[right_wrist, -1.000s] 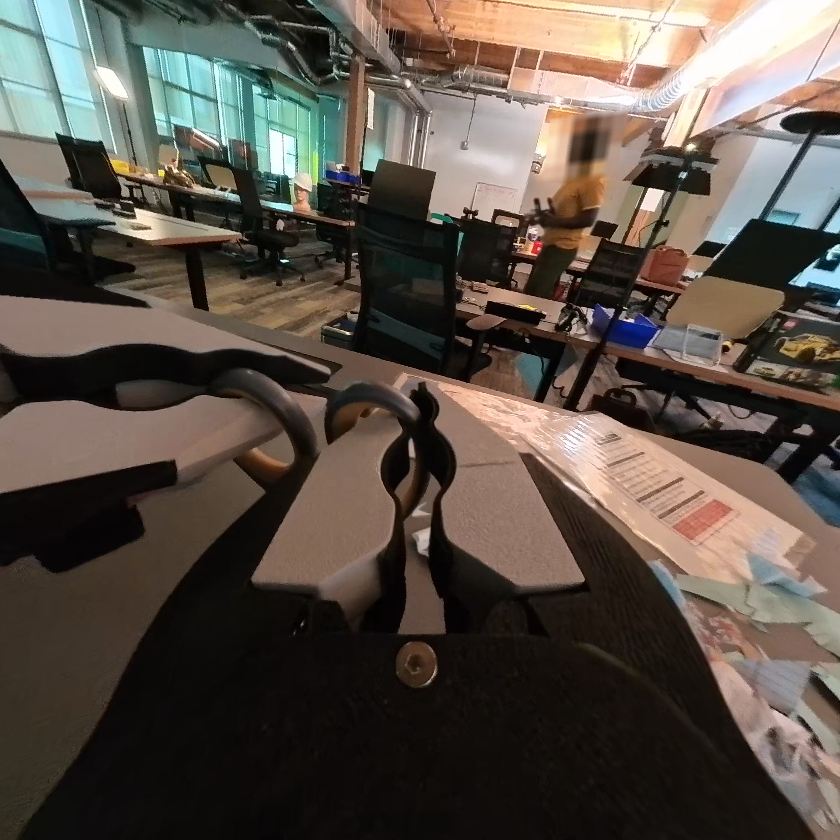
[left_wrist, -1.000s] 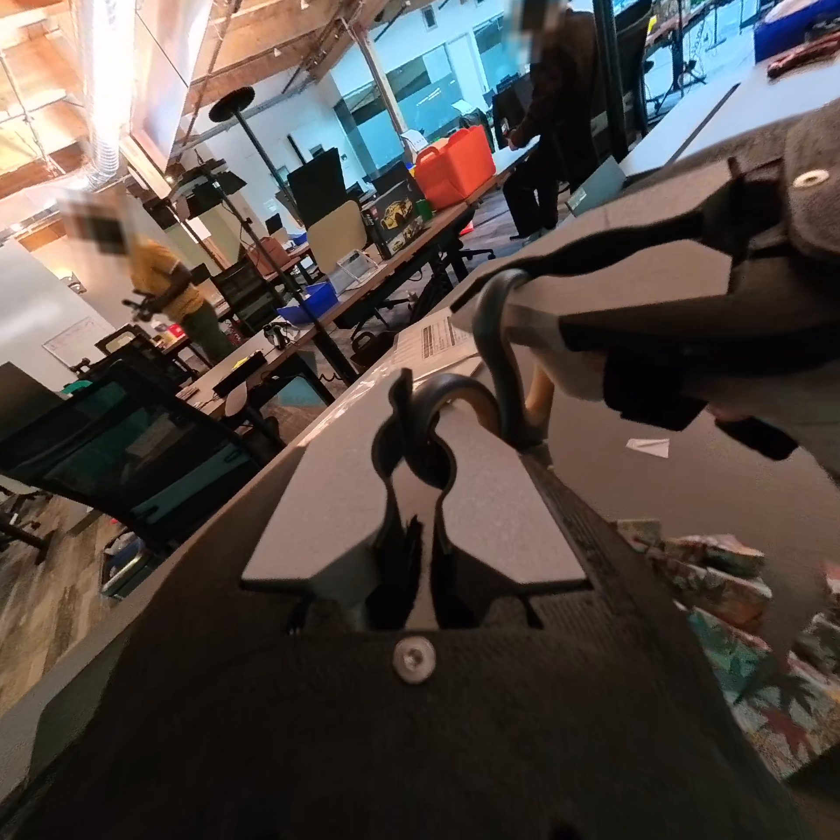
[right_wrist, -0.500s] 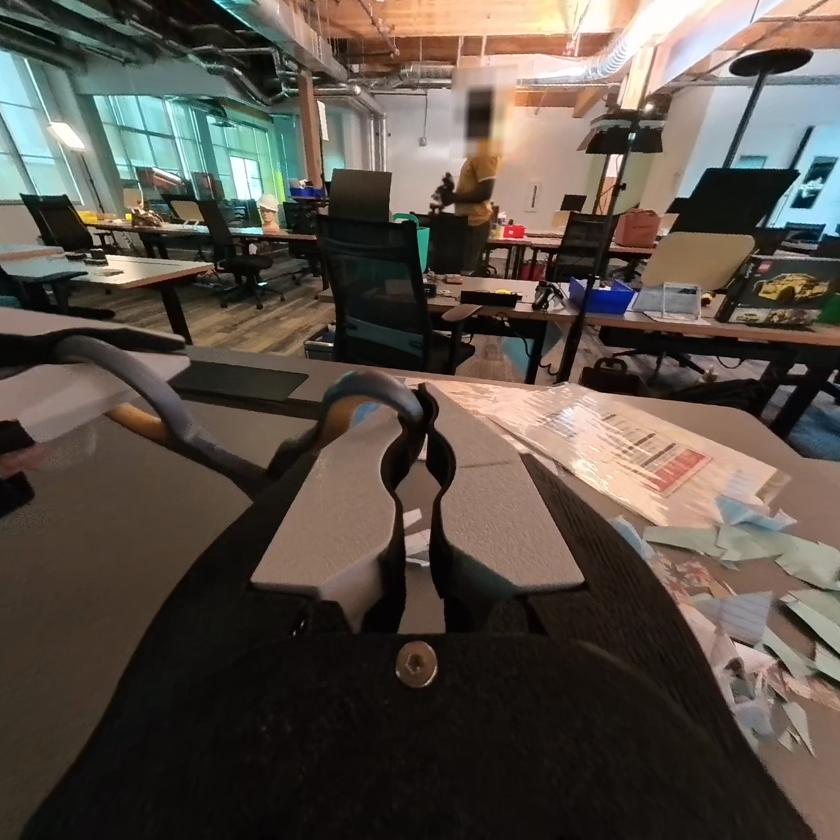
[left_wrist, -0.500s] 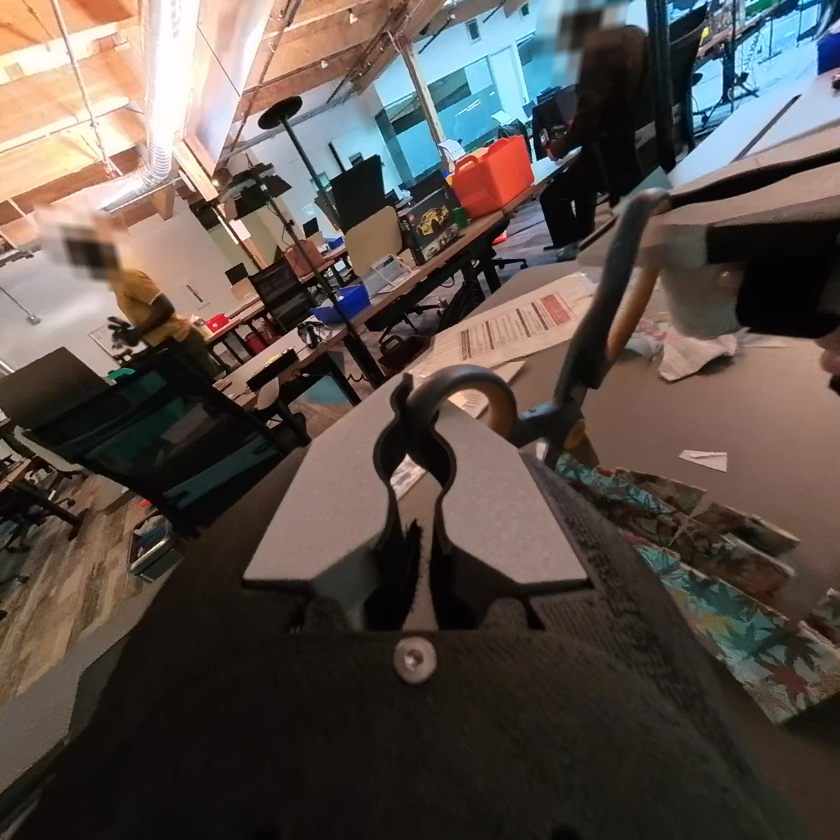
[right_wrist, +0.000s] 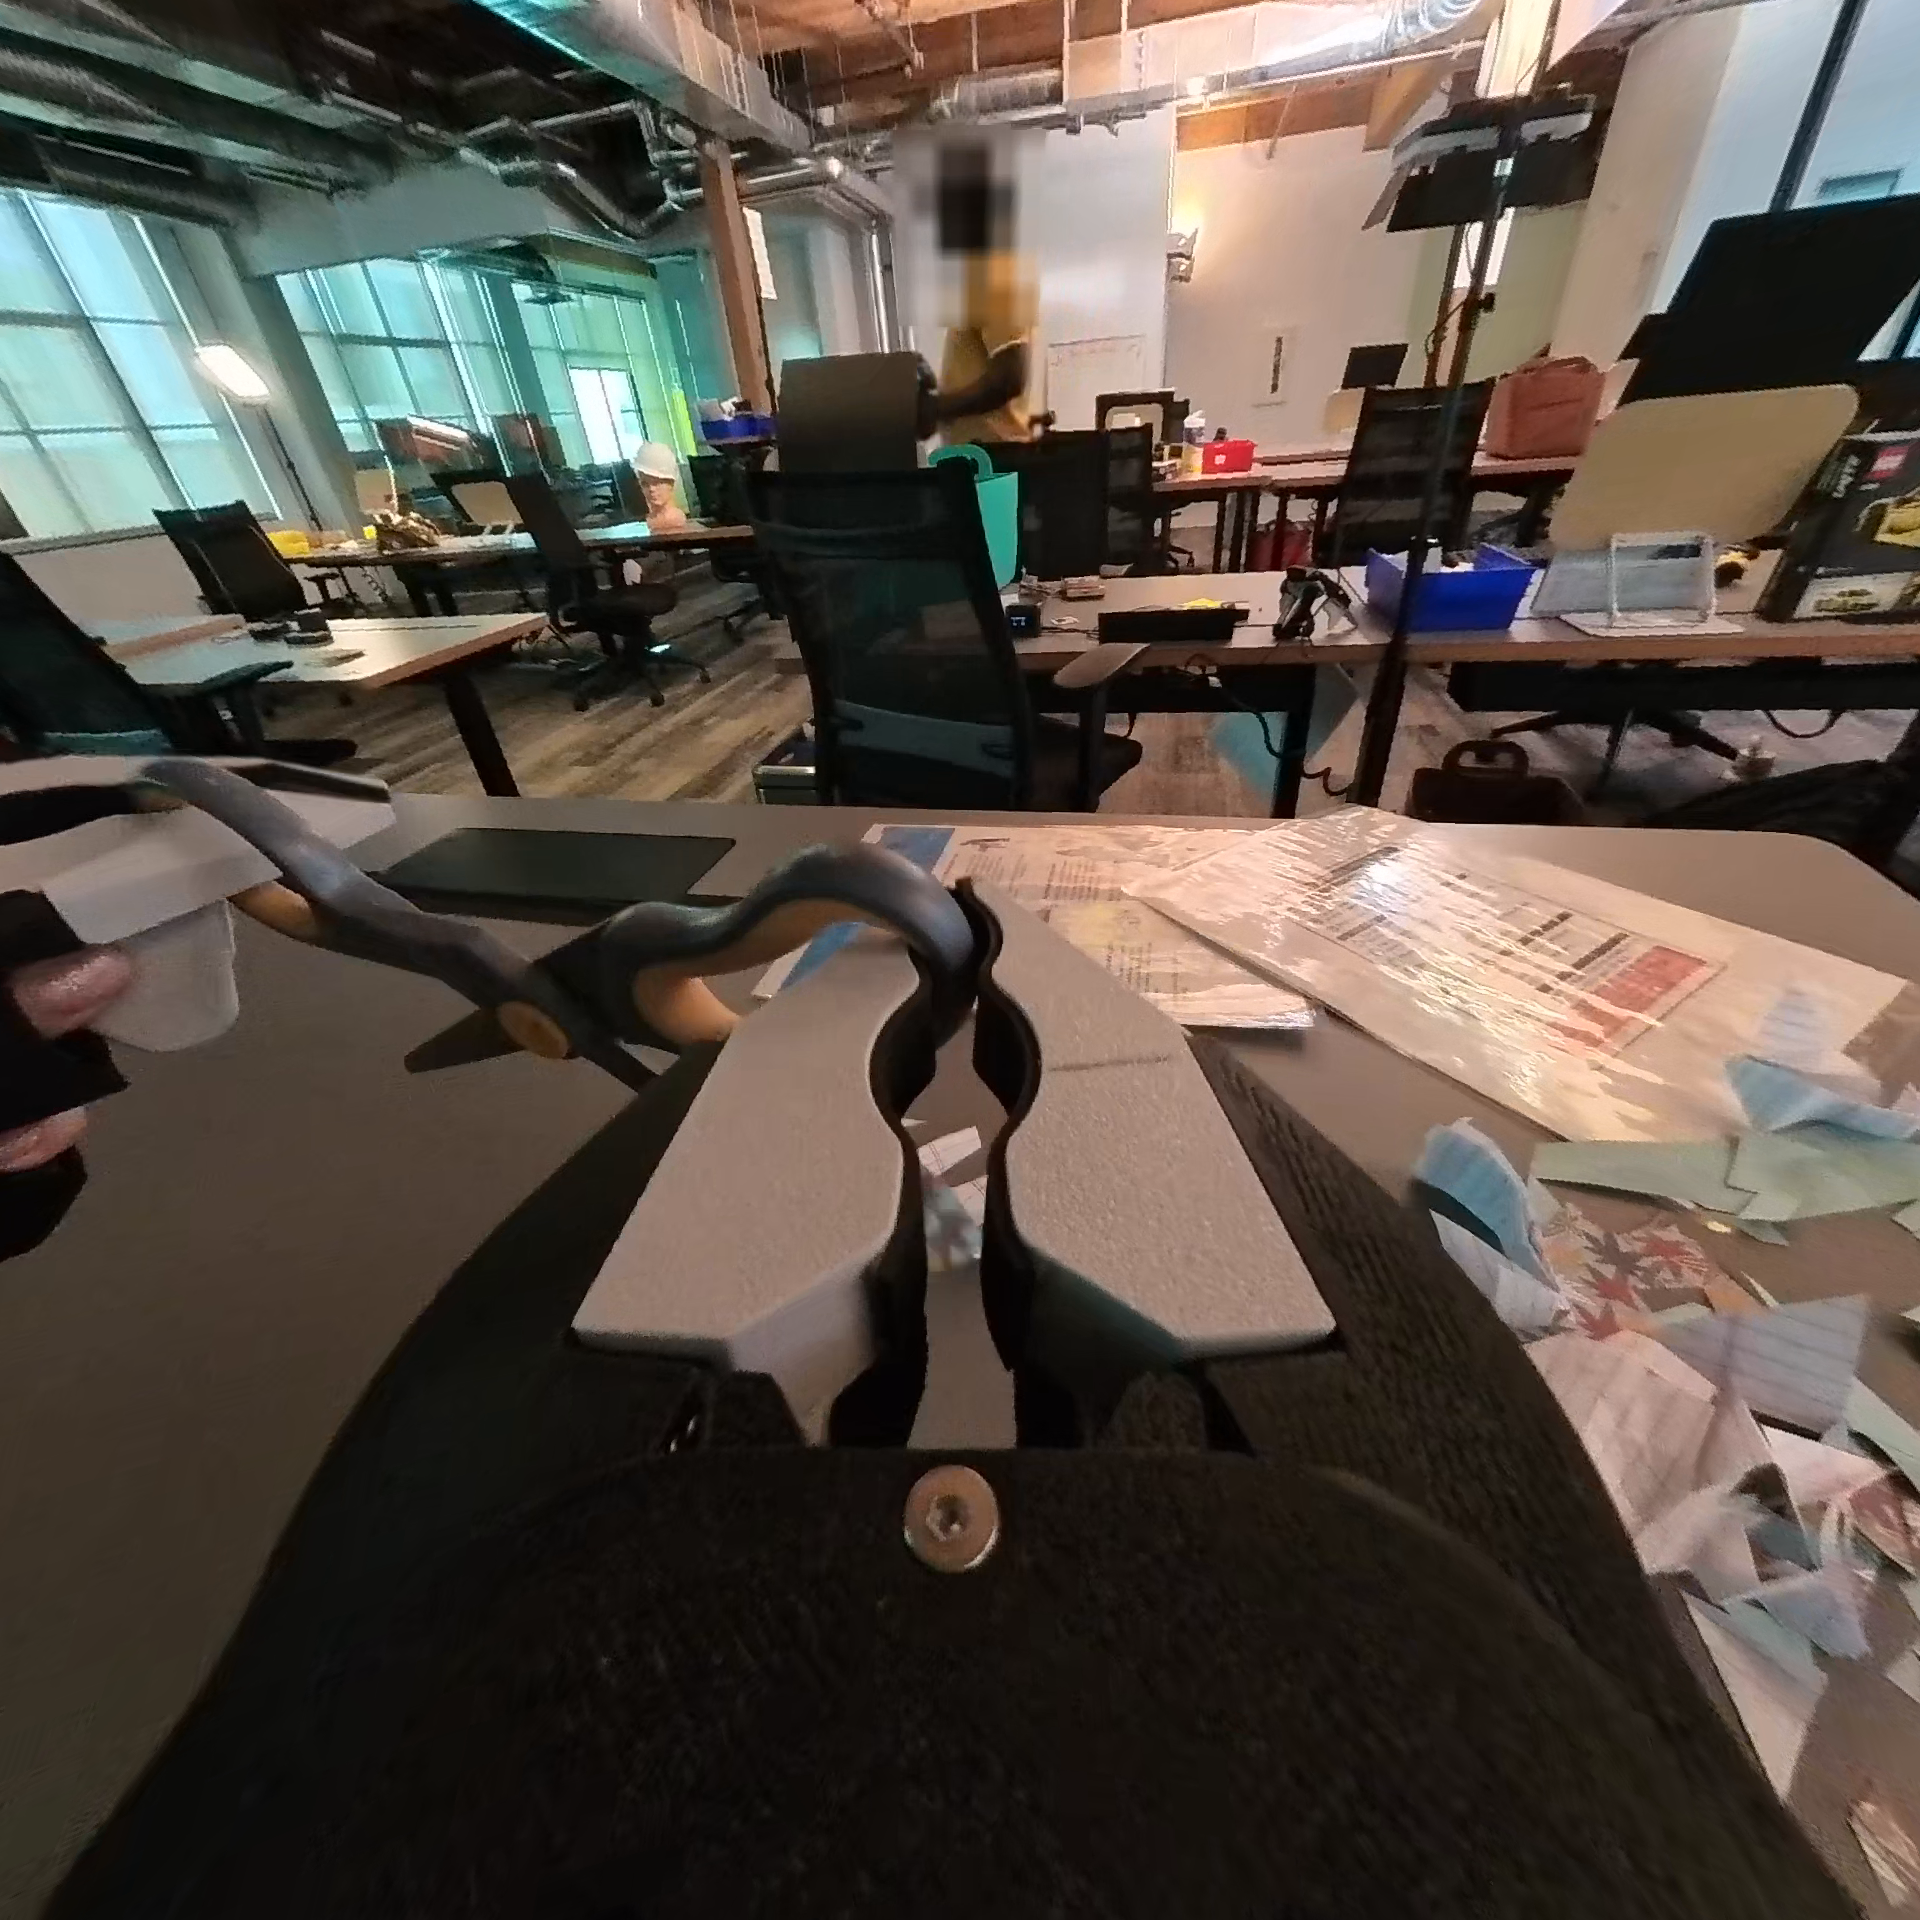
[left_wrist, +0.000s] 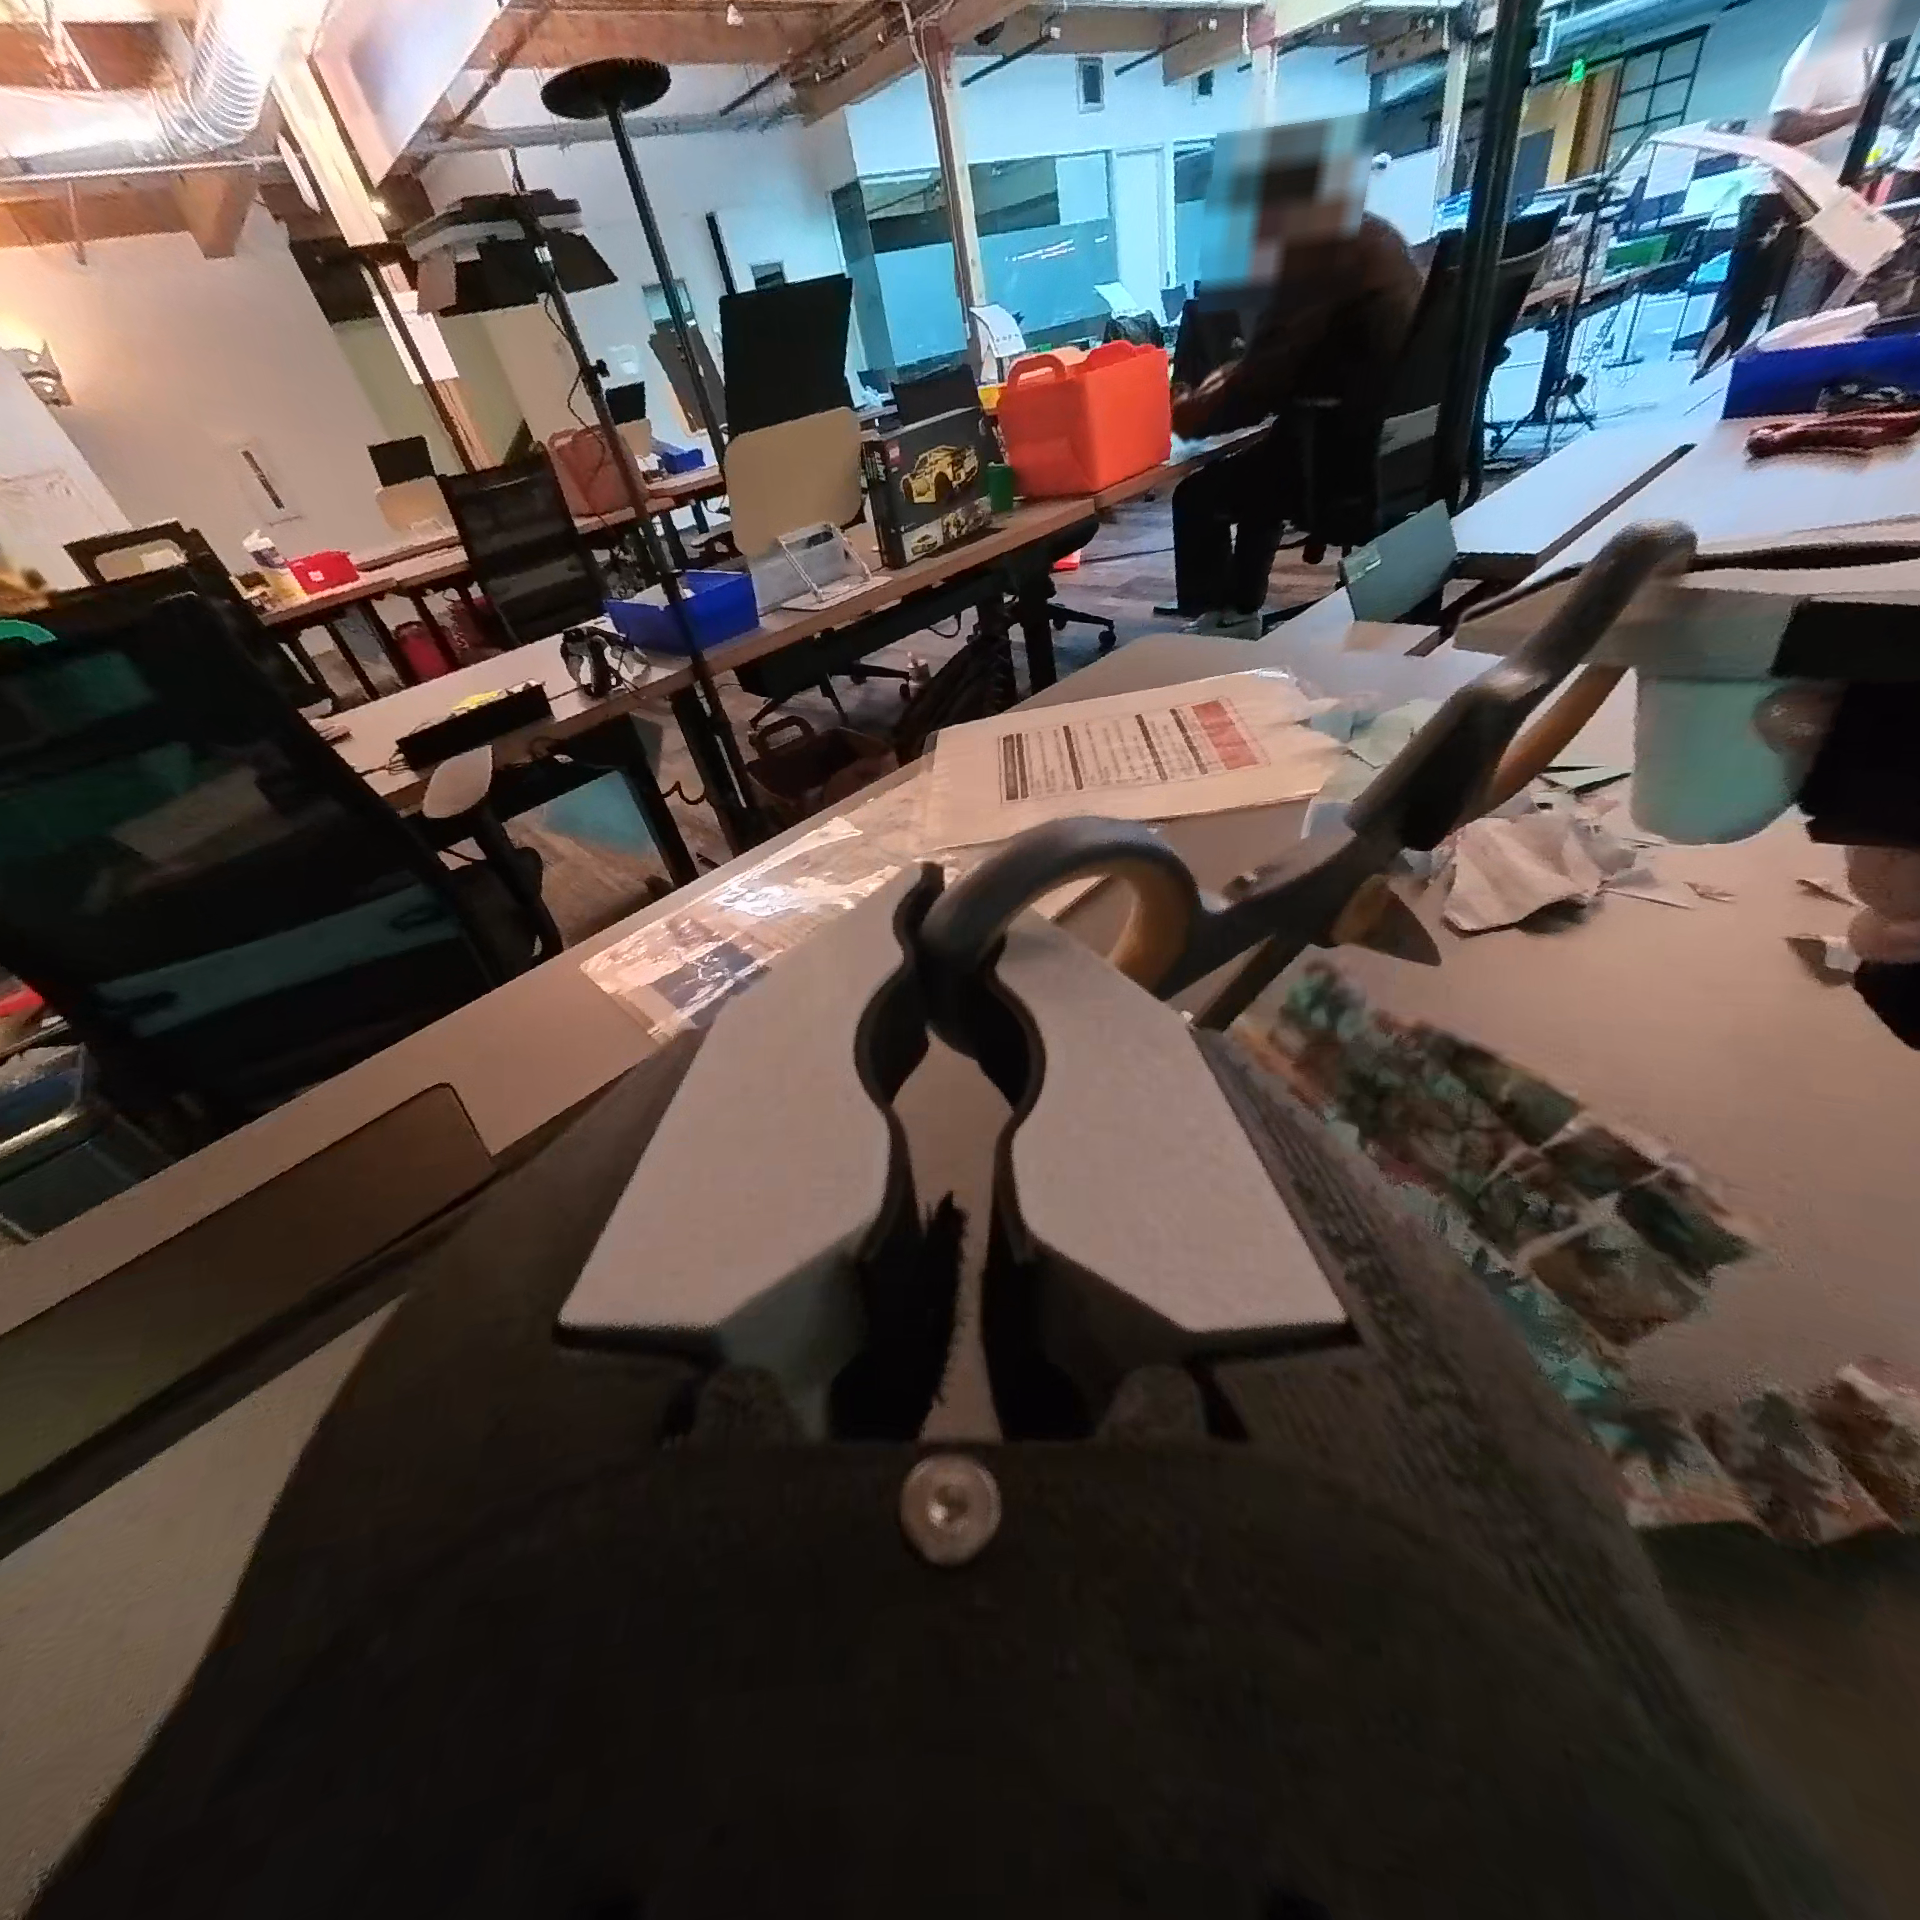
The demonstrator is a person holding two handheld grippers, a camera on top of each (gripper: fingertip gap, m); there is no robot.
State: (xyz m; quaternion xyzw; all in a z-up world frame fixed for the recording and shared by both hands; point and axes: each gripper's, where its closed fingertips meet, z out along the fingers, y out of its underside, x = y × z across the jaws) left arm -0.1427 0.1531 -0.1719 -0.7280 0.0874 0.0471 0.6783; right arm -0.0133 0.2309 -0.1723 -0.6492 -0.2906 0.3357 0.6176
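Grey-handled scissors [right_wrist: 540, 997], blades leftward

Scissors [right_wrist: 582, 977]: dark blue-grey handles lined with orange, an orange pivot disc, dark blades. Left tongs [left_wrist: 961, 997] and right tongs [right_wrist: 961, 997]: pale grey fingers [left_wrist: 1143, 1164] edged with black pads, carried on black textured bodies. Table [right_wrist: 260, 1195]: plain dark grey. Patterned paper [left_wrist: 1507, 1143], at 3 o'clock of the left tongs: teal ground printed with dark green and reddish leaf shapes. Paper scraps [right_wrist: 1714, 1299], at 3 to 4 o'clock of the right tongs: light blue, pale green, white and leaf-printed. Laminated sheet [right_wrist: 1455, 956], at 2 o'clock: white, with dark rows and a red block. Bin [left_wrist: 1086, 421], at 12 o'clock in the left view: orange-red. Tray [right_wrist: 1449, 587]: blue.
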